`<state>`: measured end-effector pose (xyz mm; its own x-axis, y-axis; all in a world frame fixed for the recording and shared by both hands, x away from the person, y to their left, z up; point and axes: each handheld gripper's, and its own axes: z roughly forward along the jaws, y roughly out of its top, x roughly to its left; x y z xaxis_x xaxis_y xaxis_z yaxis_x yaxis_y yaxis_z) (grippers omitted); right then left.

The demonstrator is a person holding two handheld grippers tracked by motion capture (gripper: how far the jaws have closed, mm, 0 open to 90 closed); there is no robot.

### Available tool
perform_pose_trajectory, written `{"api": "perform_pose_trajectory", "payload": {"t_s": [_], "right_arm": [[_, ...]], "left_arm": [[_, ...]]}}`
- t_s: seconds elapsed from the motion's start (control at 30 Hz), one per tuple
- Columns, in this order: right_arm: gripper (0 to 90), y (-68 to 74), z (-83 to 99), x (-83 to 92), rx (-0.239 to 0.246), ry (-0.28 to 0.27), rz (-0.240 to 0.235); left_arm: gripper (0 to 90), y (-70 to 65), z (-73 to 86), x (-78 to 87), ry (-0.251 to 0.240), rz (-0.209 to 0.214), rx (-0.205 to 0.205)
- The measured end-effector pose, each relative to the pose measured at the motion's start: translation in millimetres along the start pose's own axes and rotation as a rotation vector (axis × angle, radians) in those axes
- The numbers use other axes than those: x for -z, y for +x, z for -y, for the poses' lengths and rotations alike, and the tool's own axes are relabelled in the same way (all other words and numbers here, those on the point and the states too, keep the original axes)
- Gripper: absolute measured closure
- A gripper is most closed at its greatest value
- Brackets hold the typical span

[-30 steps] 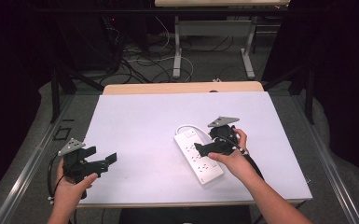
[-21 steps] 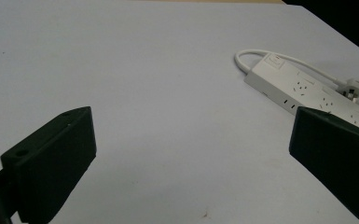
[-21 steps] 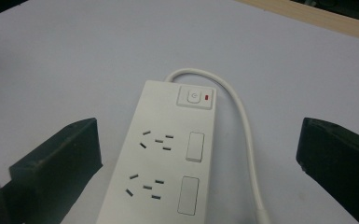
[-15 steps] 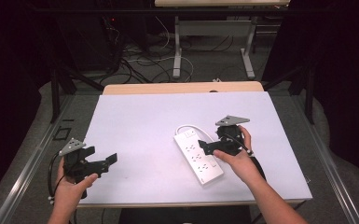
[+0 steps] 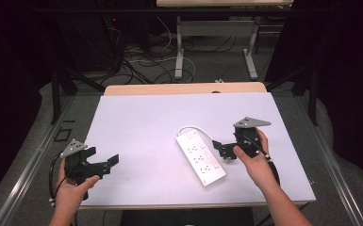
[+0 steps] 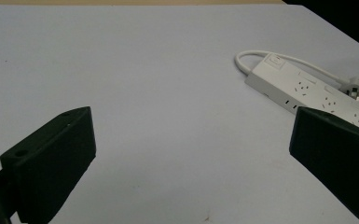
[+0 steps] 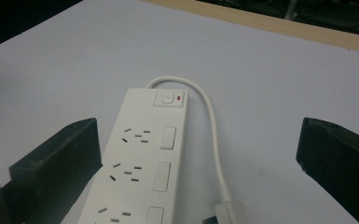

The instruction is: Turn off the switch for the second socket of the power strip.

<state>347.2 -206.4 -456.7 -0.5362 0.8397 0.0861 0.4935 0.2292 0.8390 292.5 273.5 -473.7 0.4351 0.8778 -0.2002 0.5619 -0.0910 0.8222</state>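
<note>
Rightward since the earlier frame, our right gripper (image 5: 222,151) hovered, jaws spread, just right of the power strip (image 5: 200,155) at table centre-right; our left gripper (image 5: 109,161) waited near-left, spread.

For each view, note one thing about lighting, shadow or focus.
High view: table evenly lit, surroundings dark. Left gripper view: near jaws soft and blurred, power strip sharper. Right gripper view: power strip bright, its red light clear, a faint shadow at the table's left.
</note>
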Motion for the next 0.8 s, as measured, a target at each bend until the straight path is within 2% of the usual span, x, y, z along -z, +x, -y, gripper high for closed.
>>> {"api": "perform_pose_trajectory", "payload": {"t_s": [0.27, 0.8], "right_arm": [[0.0, -14.3, 6.1, 15.4, -0.02, -0.012, 0.033], [0.0, -38.4, 17.9, 41.2, -0.049, -0.029, 0.071]], "left_arm": [[0.7, -1.9, 0.0, 0.8, -0.017, -0.015, -0.022], [0.7, -0.8, 0.9, 2.7, -0.05, -0.023, -0.022]]}}
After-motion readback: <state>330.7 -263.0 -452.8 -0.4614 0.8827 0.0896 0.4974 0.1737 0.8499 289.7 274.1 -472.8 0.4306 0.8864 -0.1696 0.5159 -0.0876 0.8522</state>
